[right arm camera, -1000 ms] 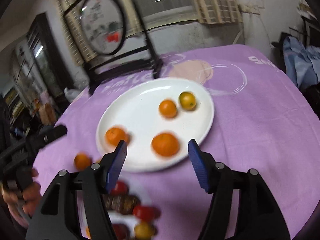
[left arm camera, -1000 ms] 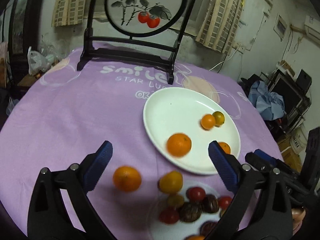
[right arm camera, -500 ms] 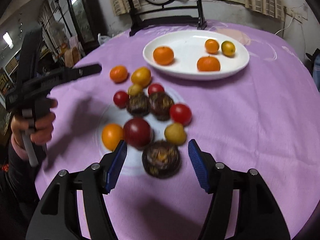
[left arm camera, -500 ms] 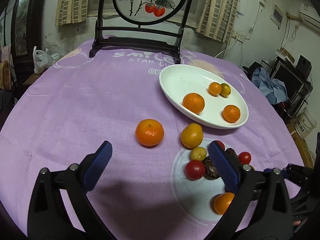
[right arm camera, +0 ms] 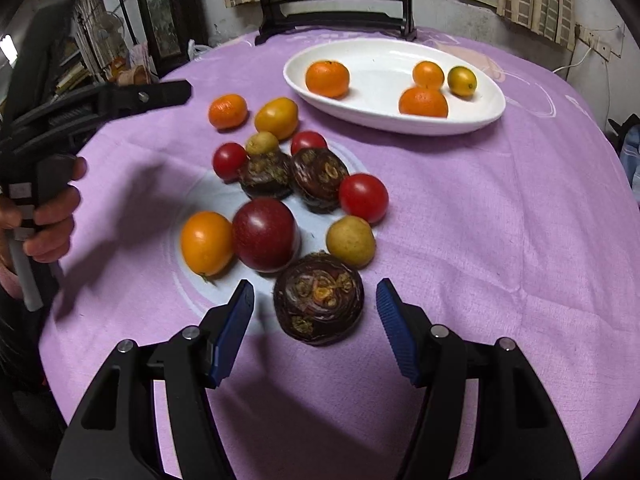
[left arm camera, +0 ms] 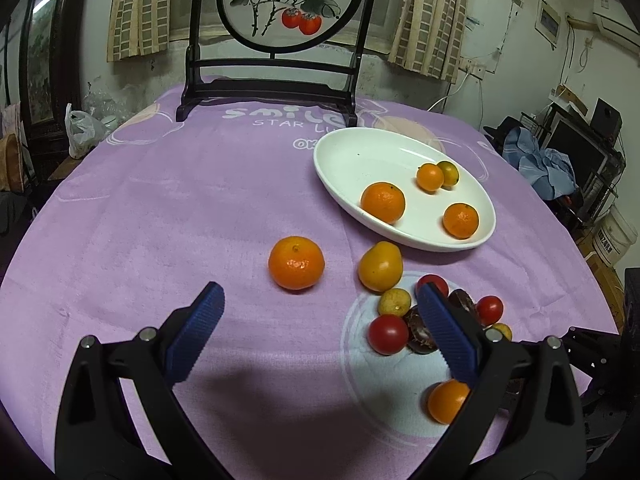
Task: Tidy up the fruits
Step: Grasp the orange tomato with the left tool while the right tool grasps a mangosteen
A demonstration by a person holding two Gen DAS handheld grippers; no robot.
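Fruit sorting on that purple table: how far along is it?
Partly done. Four small citrus fruits already lie in the white oval plate. Nothing is in hand: the left tongs and right tongs are both open and empty, the right pair straddling a dark brown round fruit. The loose orange mandarin and the mixed pile beside it remain on the purple tablecloth.

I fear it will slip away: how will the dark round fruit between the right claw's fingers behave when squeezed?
The dark fruit looks squat and rests flat on the cloth, so it probably won't roll. Its ridged, rough top suggests decent grip, though the rounded sides may squirt out of the right claw if pinched high. It looks firm, likely not fragile.
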